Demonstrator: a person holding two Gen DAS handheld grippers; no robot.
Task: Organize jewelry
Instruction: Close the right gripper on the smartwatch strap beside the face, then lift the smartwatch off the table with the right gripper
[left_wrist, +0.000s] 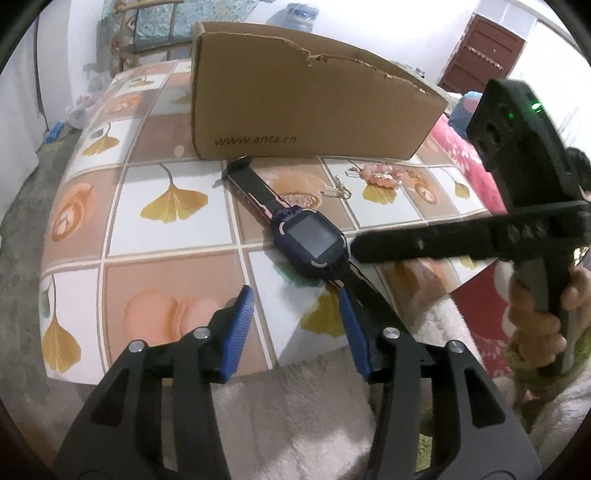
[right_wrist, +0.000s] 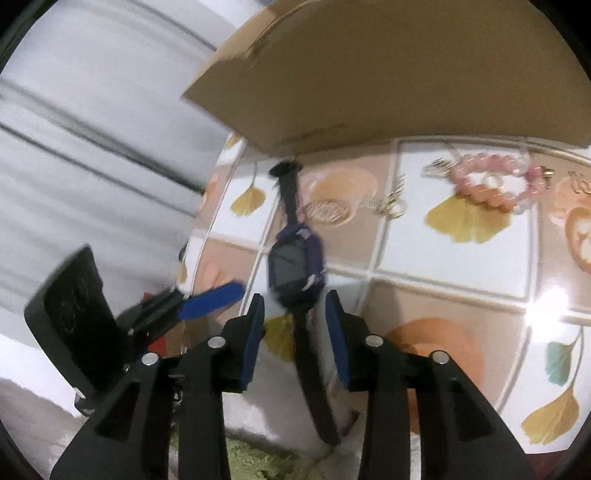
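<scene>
1. Meanwhile, on the tiled desk (left_wrist: 173, 236): purple watch (left_wrist: 312, 243) lying flat, its near strap hanging off the edge.
2. Right claw (right_wrist: 295, 332) spread, straddling that strap without pinching; left claw (left_wrist: 295, 328) spread, empty, just beside.
3. Likely slip: closing on the limp strap could drag the watch off the desk.
4. Nearby: pink bead bracelet (right_wrist: 491, 184), gold earrings (left_wrist: 338, 190), torn cardboard box (left_wrist: 295, 107) looming behind, crowding the far side.
</scene>
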